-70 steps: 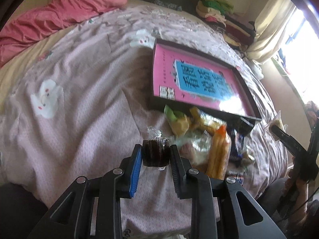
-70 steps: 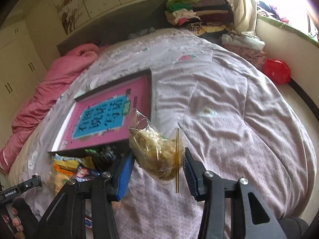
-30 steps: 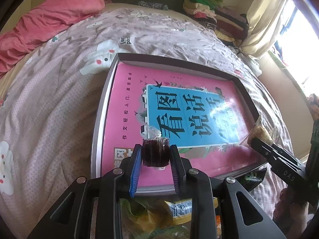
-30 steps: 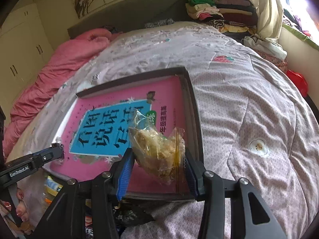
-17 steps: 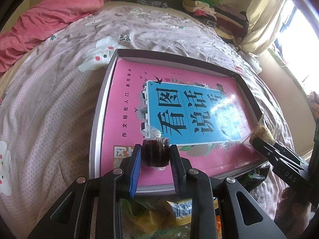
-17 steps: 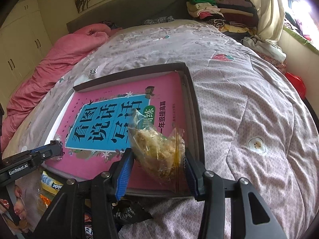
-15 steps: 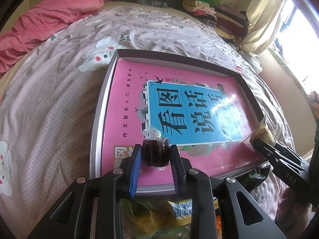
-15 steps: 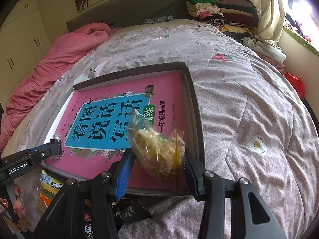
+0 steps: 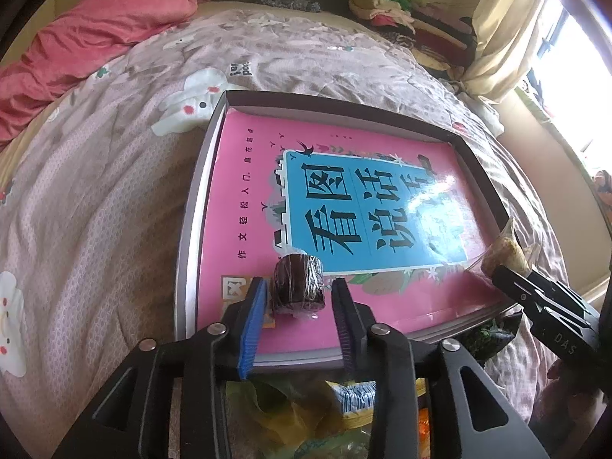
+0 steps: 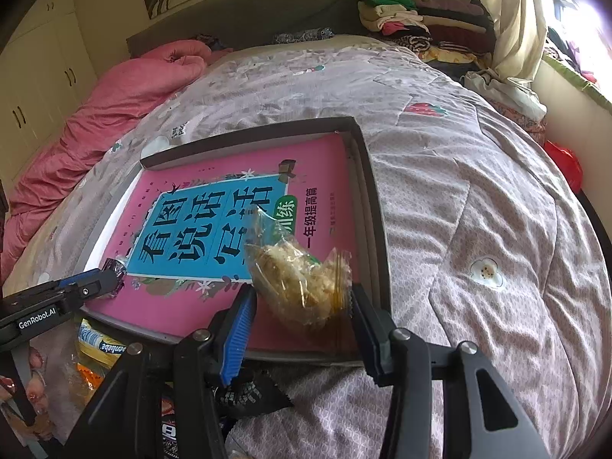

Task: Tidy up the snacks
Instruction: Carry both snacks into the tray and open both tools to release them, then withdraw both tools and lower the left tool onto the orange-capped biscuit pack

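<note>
A shallow grey box (image 9: pixel 191 206) lined with a pink and blue book cover lies on the bed; it also shows in the right wrist view (image 10: pixel 376 206). My left gripper (image 9: pixel 298 294) is open, and a dark wrapped round snack (image 9: pixel 299 284) rests on the pink cover between its jaws, near the box's front left. My right gripper (image 10: pixel 300 302) is open, and a clear bag of pale crumbly snack (image 10: pixel 296 279) sits on the cover between its jaws, near the front right corner. A pile of loose snack packets (image 9: pixel 344 397) lies in front of the box.
The box sits on a pink-patterned quilt (image 10: pixel 478 210). A pink duvet (image 9: pixel 95 30) is bunched at the far left. Folded clothes (image 10: pixel 413 15) are stacked by the headboard, next to a curtain and window on the right. A red bag (image 10: pixel 566 164) lies beside the bed.
Both grippers have opened. The dark round snack and the clear bag now rest on the pink cover, free of the jaws. Before that, both grippers moved from the pile over the box.
</note>
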A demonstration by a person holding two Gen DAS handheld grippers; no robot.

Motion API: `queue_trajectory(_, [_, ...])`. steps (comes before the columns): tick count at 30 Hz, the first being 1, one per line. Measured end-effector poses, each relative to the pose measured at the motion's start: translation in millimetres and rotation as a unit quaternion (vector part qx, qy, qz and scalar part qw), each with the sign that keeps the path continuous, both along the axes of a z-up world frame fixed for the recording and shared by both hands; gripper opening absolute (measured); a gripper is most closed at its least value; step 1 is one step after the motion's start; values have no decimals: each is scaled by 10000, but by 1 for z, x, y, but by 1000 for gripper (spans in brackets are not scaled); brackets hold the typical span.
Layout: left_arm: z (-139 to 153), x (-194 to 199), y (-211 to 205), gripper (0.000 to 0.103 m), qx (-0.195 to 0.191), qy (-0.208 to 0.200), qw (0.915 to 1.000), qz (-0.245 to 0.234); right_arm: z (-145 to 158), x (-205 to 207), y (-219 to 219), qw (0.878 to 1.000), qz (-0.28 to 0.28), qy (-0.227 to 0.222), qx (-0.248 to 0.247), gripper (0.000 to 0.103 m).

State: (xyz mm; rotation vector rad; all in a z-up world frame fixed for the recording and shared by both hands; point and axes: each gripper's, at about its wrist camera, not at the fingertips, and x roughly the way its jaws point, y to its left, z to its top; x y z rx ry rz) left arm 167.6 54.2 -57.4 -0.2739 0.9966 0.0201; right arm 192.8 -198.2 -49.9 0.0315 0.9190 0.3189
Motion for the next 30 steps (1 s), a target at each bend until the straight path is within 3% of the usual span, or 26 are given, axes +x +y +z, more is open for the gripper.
queue_trajectory(7, [3, -2, 0, 46, -23, -30, 10000, -5, 3, -3, -2, 10000, -22, -47, 21, 50])
queue_trajectory(10, [7, -4, 2, 50, -57, -81, 9999, 18, 6, -4, -5, 9999, -80, -82, 18, 58])
queue_trajectory(16, [16, -8, 6, 53, -72, -188, 9998, 44, 9, -5, -10, 9998, -106, -99, 149, 58])
queue_trajectory(30, [58, -33, 13, 69, -101, -642, 9979, 55, 40, -26, -27, 9956, 4, -408, 840, 63])
